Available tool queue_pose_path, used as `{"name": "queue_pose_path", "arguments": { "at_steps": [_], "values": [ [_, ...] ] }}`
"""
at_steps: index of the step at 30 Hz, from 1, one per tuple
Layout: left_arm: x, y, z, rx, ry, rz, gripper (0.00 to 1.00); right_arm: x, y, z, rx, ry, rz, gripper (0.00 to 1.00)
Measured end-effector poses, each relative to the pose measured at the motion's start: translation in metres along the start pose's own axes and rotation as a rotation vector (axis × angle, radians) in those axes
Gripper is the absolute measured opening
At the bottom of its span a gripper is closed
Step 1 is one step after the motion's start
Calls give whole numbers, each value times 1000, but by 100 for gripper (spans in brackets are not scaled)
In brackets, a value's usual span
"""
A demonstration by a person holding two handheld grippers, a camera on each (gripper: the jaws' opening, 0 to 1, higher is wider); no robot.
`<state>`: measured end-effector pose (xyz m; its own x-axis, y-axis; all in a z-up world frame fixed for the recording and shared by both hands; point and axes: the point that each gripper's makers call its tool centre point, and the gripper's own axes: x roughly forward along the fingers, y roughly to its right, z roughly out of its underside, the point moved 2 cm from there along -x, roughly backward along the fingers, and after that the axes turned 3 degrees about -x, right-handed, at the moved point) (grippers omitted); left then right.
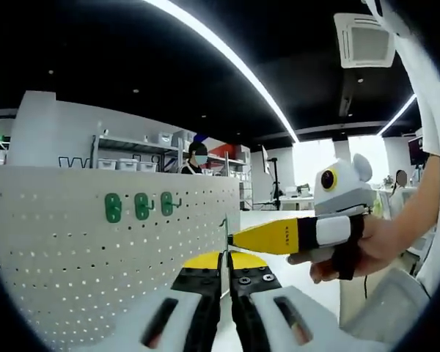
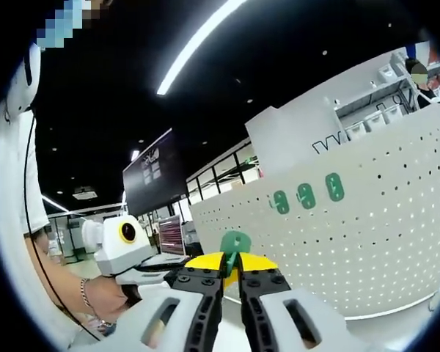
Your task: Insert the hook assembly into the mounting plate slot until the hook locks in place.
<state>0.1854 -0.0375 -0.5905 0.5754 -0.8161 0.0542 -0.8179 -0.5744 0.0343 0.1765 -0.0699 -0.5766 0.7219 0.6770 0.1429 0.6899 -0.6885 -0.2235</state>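
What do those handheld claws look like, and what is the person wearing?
Each claw has yellow tips, black jaw pads with screws, and a white slotted body. The left claw and right claw look alike. A black strap wraps the handle. The person wears a white short sleeve and a beaded bracelet.

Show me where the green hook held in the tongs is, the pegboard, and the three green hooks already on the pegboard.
green hook (image 2: 235, 242), right gripper view, its rounded top.
pegboard (image 1: 73, 279), left gripper view, bare perforated face.
three green hooks (image 1: 141, 206), left gripper view, the middle one.
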Motion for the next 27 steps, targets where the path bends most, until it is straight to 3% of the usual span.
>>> {"name": "queue_pose_path", "arguments": {
  "at_steps": [27],
  "values": [
    [0, -4, 2, -35, 3, -54, 2, 5, 4, 2, 92, -4, 71, 1]
  ]
}}
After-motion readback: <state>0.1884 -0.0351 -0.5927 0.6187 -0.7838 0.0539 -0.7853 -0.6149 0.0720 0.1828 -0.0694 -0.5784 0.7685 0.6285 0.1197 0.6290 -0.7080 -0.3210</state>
